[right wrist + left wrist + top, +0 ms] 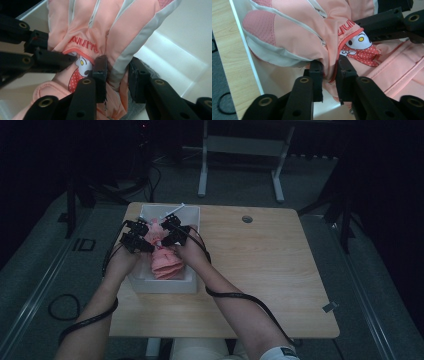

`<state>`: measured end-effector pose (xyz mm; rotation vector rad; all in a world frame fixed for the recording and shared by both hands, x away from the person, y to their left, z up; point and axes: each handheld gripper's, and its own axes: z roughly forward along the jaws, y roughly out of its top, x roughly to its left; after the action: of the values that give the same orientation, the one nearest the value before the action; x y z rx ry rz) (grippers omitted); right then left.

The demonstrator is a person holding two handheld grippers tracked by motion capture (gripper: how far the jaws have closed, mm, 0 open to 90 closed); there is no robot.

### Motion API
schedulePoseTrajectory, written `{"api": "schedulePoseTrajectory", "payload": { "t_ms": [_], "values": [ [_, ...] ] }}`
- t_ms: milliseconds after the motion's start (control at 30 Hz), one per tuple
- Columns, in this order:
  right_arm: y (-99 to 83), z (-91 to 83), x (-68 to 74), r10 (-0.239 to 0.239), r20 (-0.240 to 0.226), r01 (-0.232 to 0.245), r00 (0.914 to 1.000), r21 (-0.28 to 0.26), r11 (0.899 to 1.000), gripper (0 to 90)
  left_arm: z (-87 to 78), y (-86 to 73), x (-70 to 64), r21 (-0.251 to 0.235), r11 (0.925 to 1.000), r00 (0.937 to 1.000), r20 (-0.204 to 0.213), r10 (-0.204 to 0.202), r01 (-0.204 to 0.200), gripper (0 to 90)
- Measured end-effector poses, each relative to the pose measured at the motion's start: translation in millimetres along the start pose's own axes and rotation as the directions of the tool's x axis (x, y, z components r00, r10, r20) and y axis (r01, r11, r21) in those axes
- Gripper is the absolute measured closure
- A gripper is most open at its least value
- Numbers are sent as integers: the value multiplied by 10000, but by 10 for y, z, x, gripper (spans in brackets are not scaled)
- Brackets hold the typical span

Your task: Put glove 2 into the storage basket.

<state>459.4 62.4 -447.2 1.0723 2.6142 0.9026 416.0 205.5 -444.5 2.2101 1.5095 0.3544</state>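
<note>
Table edge: the wooden table (229, 50) is showing at the far left of the left gripper view, with the white box (190, 212) standing on it toward the near-left corner in the high view.

Left gripper: the left gripper (329, 75) is pinching a fold of the pink glove (297, 37) — its jaws are nearly closed, with only the bunched fabric between them.

Glove: the pink glove (165, 257) is sitting inside the white box, between the two grippers; its grey-trimmed fingers are pointing toward the far end of the box and its cuff toward the person, so the long axis is running away from the person.

Cartoon patch: a printed white-faced figure with a red dotted scarf (362, 48) is lying just right of the left pinch.

Right gripper: the right gripper (117, 72) is clamping the grey-edged side of the pink glove (87, 30) — jaws narrowed onto the cloth, not fully together.

Relation that matters: both grips are sitting mid-glove, on opposite edges and equally near, so a straight lift would likely be bringing the glove up level rather than dangling.
</note>
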Motion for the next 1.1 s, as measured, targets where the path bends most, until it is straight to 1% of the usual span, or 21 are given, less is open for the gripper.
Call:
{"api": "schedulePoseTrajectory", "payload": {
  "t_ms": [133, 167, 200, 233, 267, 333, 433, 567, 600, 667, 700, 733, 767, 800, 833, 867, 933, 1000, 1033, 1067, 1100],
  "values": [
    [11, 35, -8, 139, 41, -140, 9999, 132, 9998, 658, -6, 1, 9, -95, 9999, 9998, -204, -63, 61, 662],
    [13, 45, -15, 231, 37, -232, 9997, 135, 9996, 646, -17, -4, 17, -216, 9997, 9992, -378, -91, 83, 662],
    [15, 59, -26, 382, 2, -382, 9993, 146, 9992, 633, -32, -15, 32, -426, 9990, 9988, -449, -172, 153, 619],
    [15, 59, -26, 382, 2, -382, 9993, 146, 9992, 633, -32, -15, 32, -426, 9990, 9988, -449, -172, 153, 565],
    [13, 97, -32, 488, 130, -490, 9987, 216, 9986, 631, -55, -28, 43, -737, 9969, 9979, -565, -326, 284, 518],
    [14, 104, -33, 451, 121, -453, 9989, 232, 9987, 622, -78, -43, 58, -1053, 9939, 9965, -721, -417, 340, 472],
    [12, 102, -33, 447, 139, -449, 9989, 186, 9988, 617, -131, -60, 70, -1383, 9896, 9958, -769, -506, 396, 452],
    [13, 108, -19, 318, 68, -320, 9995, 284, 9991, 635, -162, -69, 63, -1481, 9885, 9952, -872, -446, 314, 453],
    [13, 125, -4, 222, 78, -225, 9997, 459, 9987, 635, -98, -44, -46, -748, 9945, 9820, -1798, 582, -726, 457],
    [10, 132, -6, 227, 144, -234, 9996, 499, 9985, 631, -19, -15, -154, -221, 9895, 9571, -2577, 1322, -1426, 443],
    [7, 130, -10, 269, 166, -277, 9995, 498, 9984, 632, 8, 0, -191, -101, 9869, 9493, -2751, 1520, -1610, 445],
    [4, 124, -15, 383, 140, -389, 9992, 483, 9981, 632, 18, 26, -209, -38, 9865, 9518, -2634, 1570, -1638, 493],
    [4, 124, -15, 383, 140, -389, 9992, 483, 9981, 632, 18, 26, -209, -38, 9865, 9518, -2634, 1570, -1638, 580],
    [-1, 108, -39, 670, 34, -671, 9977, 447, 9967, 633, 55, 57, -227, 343, 9826, 9439, -2739, 1847, -1824, 580],
    [-5, 82, -54, 859, -183, -851, 9961, 371, 9957, 635, 84, 67, -241, 556, 9797, 9379, -2833, 2004, -1925, 659],
    [-5, 70, -43, 876, -152, -870, 9960, 383, 9955, 635, 125, 83, -256, 835, 9776, 9360, -2832, 2091, -1932, 691],
    [-9, 46, -31, 806, -5, -805, 9967, 454, 9957, 629, 211, 105, -260, 1239, 9749, 9368, -2778, 2129, -1848, 714],
    [-11, 27, -68, 1130, -22, -1127, 9936, 470, 9925, 604, 250, 130, -263, 1679, 9675, 9390, -2573, 2281, -1890, 713],
    [-14, 12, -96, 1333, -266, -1322, 9907, 373, 9905, 590, 270, 137, -269, 1850, 9635, 9358, -2599, 2380, -1937, 714],
    [-11, -11, -107, 1324, -34, -1323, 9912, 325, 9907, 586, 275, 138, -270, 1911, 9617, 9324, -2671, 2434, -1963, 707],
    [-9, -38, -116, 1211, 101, -1213, 9926, 209, 9924, 562, 255, 138, -260, 1739, 9663, 9367, -2628, 2314, -1899, 683]
  ]
}}
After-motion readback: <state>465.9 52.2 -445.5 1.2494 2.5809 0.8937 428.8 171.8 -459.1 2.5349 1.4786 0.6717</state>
